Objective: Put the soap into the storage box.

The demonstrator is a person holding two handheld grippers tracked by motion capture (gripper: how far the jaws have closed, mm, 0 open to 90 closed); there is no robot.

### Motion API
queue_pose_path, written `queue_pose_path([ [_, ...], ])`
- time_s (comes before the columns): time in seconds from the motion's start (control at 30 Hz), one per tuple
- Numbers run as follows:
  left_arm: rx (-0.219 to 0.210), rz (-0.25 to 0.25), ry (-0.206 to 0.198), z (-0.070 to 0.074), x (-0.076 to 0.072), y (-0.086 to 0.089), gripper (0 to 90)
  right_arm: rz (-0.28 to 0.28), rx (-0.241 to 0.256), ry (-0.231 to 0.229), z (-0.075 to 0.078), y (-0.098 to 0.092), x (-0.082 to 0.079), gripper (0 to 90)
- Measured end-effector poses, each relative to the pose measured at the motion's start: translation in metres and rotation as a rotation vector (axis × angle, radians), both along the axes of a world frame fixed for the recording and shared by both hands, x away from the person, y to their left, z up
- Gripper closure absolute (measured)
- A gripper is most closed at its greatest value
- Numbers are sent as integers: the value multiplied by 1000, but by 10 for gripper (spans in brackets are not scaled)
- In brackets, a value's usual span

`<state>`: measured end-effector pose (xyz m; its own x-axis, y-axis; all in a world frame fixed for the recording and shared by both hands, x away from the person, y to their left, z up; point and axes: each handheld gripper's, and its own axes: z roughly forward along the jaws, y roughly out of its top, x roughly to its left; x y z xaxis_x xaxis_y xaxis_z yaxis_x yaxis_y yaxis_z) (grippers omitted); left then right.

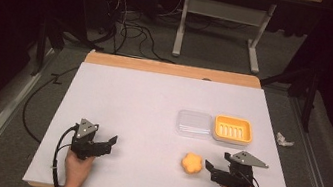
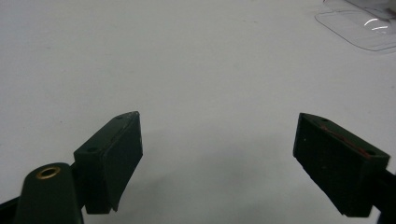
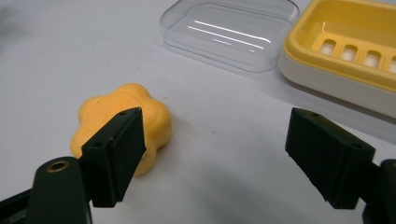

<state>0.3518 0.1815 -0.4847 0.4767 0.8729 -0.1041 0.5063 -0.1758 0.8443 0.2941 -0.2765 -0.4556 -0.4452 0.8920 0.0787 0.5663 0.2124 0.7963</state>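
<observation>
Right claw (image 1: 216, 163), a matte black two-jaw tool with blocky, flat-faced pads, hovers low over the tabletop (image 1: 142, 105) with its jaws spread wide and nothing between them. Just beside it, toward the table's middle, lies the orange-yellow flower-shaped soap (image 1: 191, 164), a lumpy, rounded piece with a dull, faintly speckled surface; in the right gripper view the soap (image 3: 121, 126) sits partly behind one jaw, outside the gap, and whether it touches that jaw cannot be told. Beyond it rests the clear, glossy plastic lid (image 1: 194, 123), a rounded rectangle, touching or nearly touching the yellow slotted soap dish (image 1: 233, 129) on its pale base. Left claw (image 1: 108, 145), of the same black make, is also spread, empty, well apart from the soap, over bare smooth white tabletop.
</observation>
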Motion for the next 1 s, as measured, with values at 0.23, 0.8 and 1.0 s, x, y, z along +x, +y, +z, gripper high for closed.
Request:
queue_pose_path([
  [0.23,0,-1,0,0,0,0,162,50,-15,-12,4,16,-3,243],
  [0.8,-2,-1,-3,0,0,0,161,141,-64,27,0,45,2,223],
  [1.0,-3,-1,-3,0,0,0,161,160,-96,58,-3,55,5,210],
])
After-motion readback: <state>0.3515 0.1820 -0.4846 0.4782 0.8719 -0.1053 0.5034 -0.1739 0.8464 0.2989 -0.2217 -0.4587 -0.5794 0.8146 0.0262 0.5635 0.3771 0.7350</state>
